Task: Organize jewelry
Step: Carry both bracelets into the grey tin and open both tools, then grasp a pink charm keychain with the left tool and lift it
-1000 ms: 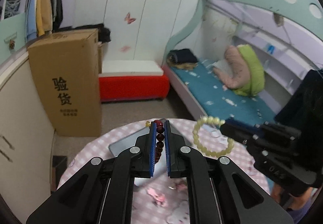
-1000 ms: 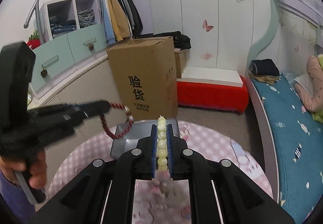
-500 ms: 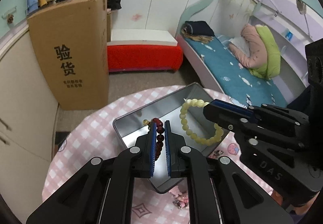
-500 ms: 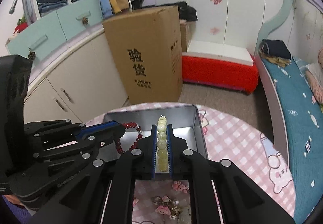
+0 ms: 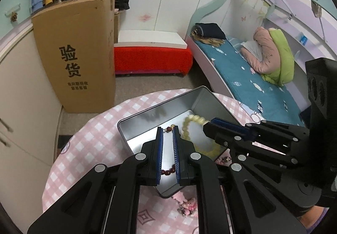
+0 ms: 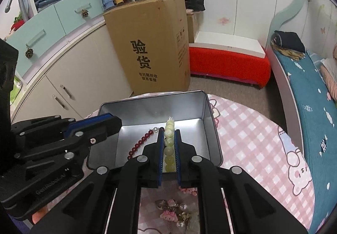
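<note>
An open metal tin [image 5: 145, 120] [image 6: 147, 111] stands on the pink checked table. My left gripper [image 5: 167, 131] is over the tin with its jaws parted; the dark red bead bracelet [image 5: 167, 170] [image 6: 140, 143] lies loose on the tin floor below them. My right gripper [image 6: 169, 131] is shut on the pale yellow bead bracelet [image 6: 169, 147] [image 5: 189, 122], which hangs down into the tin. In the left wrist view the right gripper [image 5: 210, 123] reaches in from the right.
A pink charm piece [image 5: 186, 204] [image 6: 174, 215] lies on the table [image 5: 88, 141] just in front of the tin. A tall cardboard box [image 5: 75, 52], a red bench [image 5: 151, 59] and a bed [image 5: 248, 78] stand beyond the table.
Both grippers have come down into the tin. My left gripper has opened and let go of the red bracelet, which now lies in the tin. The right gripper still holds the yellow bracelet.
</note>
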Action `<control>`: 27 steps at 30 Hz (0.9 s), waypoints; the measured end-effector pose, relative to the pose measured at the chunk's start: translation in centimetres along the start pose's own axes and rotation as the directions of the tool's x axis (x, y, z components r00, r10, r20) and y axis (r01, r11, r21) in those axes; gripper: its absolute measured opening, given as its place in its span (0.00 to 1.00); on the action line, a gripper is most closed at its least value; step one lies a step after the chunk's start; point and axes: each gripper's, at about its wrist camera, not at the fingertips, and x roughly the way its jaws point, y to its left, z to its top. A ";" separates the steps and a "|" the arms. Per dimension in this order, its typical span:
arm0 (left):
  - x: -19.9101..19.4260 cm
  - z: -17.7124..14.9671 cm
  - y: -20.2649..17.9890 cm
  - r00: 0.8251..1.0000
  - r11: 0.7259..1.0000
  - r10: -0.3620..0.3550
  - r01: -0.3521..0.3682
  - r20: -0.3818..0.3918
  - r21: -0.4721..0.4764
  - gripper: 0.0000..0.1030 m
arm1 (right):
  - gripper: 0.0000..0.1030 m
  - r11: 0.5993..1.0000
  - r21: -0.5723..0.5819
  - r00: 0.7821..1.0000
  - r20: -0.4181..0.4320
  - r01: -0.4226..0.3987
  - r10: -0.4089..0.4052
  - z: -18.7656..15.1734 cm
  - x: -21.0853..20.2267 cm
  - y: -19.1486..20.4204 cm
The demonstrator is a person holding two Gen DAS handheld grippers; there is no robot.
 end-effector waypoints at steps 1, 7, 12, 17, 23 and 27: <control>-0.2 -0.1 -0.1 1.000 1.000 0.000 0.000 0.003 0.001 0.11 | 0.12 1.000 0.008 1.000 0.000 -0.004 0.004 0.0 -0.1 -0.1; -2.5 -0.8 -0.5 0.996 0.999 0.044 -0.044 0.075 -0.003 0.56 | 0.22 1.000 0.031 0.999 0.033 -0.004 0.002 -0.7 -2.2 -0.9; -5.4 -2.1 -1.0 0.991 0.998 0.055 -0.055 0.125 -0.002 0.62 | 0.26 0.999 0.041 0.997 0.083 0.002 -0.005 -1.6 -5.5 -1.8; -7.8 -4.9 -1.8 0.981 0.996 0.087 -0.083 0.173 -0.030 0.66 | 0.38 0.998 0.045 0.991 0.127 0.040 -0.045 -4.2 -8.7 -3.0; -7.0 -9.3 -3.0 0.981 0.992 0.121 -0.114 0.150 -0.054 0.66 | 0.38 0.993 0.089 0.991 0.102 0.077 -0.086 -8.7 -9.6 -4.9; -4.1 -11.2 -4.3 0.989 0.992 0.122 -0.119 0.081 -0.033 0.66 | 0.38 0.990 0.125 0.995 0.062 0.072 -0.080 -11.1 -8.8 -5.8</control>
